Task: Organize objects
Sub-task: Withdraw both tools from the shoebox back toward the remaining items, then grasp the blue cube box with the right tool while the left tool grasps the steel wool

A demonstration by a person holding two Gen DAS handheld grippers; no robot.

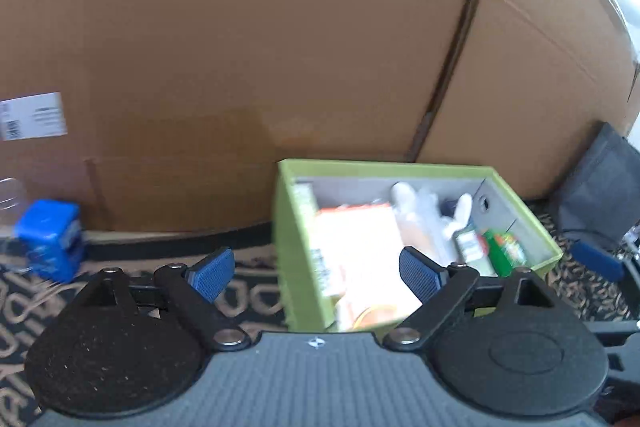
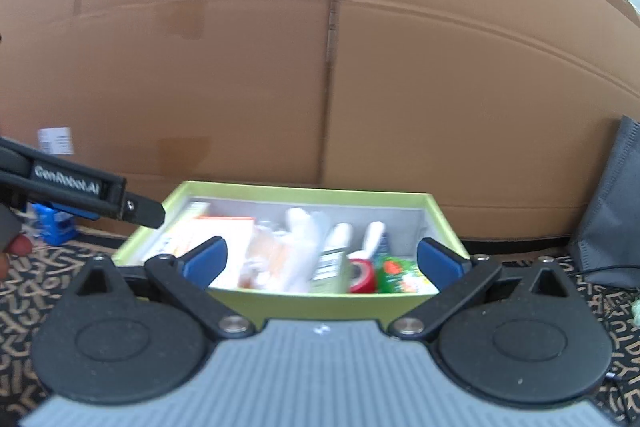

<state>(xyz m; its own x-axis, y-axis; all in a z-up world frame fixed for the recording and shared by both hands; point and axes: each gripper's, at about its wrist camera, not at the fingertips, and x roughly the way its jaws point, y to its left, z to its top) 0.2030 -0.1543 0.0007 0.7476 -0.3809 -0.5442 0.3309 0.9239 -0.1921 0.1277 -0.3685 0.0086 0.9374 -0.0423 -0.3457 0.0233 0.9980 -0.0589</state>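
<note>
Cardboard boxes (image 2: 440, 87) wall off the back of the scene, standing on a dark carpet (image 2: 24, 307) with a tan letter pattern, and right against the foot of them sits the green bin (image 2: 304, 301). It's open on top, grey inside, and well stocked: an orange-and-white carton (image 1: 356, 247) at its left end, white bottles (image 2: 304, 231) in the middle, a red roll (image 2: 362, 273) at the front wall, and a green packet (image 2: 394, 273) toward the right end. Motion blur smears the labels, so nothing on them can be read.

Right gripper (image 2: 320, 263) hangs over the bin's near wall, both blue pads (image 2: 438, 263) spread wide, nothing between them. Left gripper (image 1: 316, 271) sits off the bin's left front corner, its blue pads (image 1: 212, 273) also parted wide and holding nothing; one pad is over carpet, the other over the bin's contents. From the right-hand camera you can see the left gripper's black finger poking in from the left edge, its tip just at the bin's far-left corner, with lettering on its side.

Out on the carpet to the left, near the boxes' base and well apart from the bin, stands a blue tub (image 1: 52, 239). A white label (image 1: 34, 115) is stuck on the cardboard above it. Over at the right, a grey bag (image 2: 612, 211) leans against the boxes, with a thin black cable (image 2: 608, 269) trailing on the carpet at its foot.
</note>
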